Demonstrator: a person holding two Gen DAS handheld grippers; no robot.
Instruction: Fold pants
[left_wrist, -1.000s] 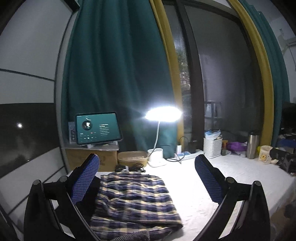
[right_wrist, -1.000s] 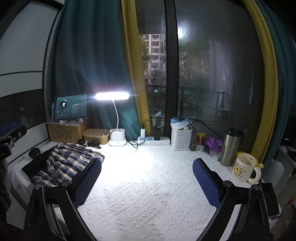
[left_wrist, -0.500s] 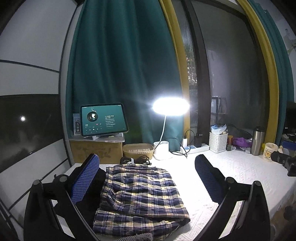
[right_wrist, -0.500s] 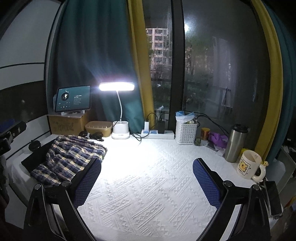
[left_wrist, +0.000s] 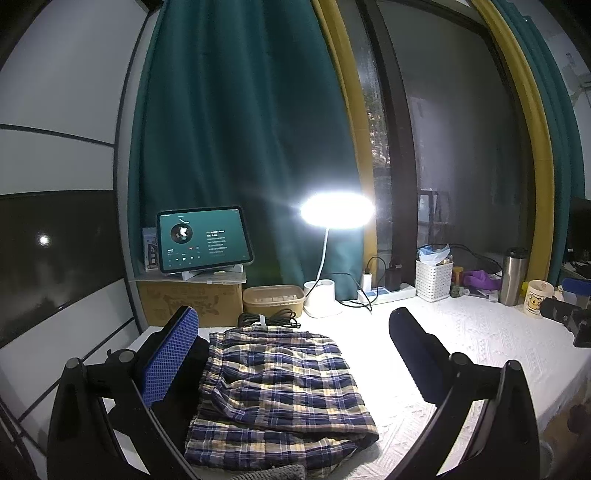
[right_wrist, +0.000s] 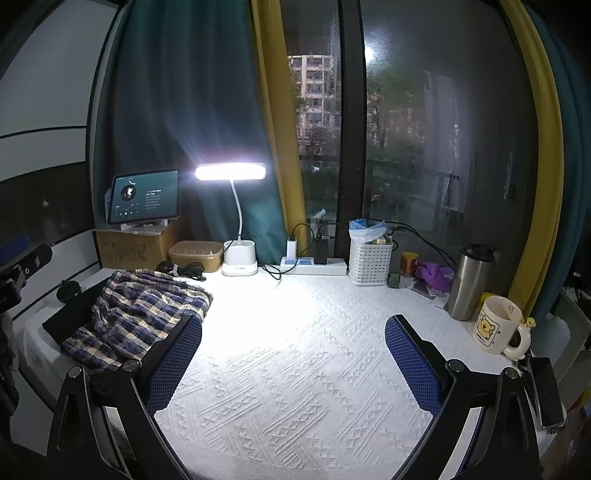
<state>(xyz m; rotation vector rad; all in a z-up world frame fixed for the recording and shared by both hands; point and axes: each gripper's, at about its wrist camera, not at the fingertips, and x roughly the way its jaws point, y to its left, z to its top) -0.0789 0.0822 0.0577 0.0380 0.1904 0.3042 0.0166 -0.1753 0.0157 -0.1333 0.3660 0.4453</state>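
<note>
Plaid pants (left_wrist: 280, 391) bunched at table's left, coiled cable (left_wrist: 267, 318) behind, left gripper (left_wrist: 291, 354) and right gripper (right_wrist: 293, 363) spread, empty

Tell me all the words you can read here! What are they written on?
No text here can be read for sure.
Tablet: lines of small writing on the screen, too small to read.
Cardboard box: faint printing on the front, too blurred to read.
Mug: a cartoon bear picture with tiny marks beneath, unreadable.
Lamp base: a small mark, too tiny to read.
</note>
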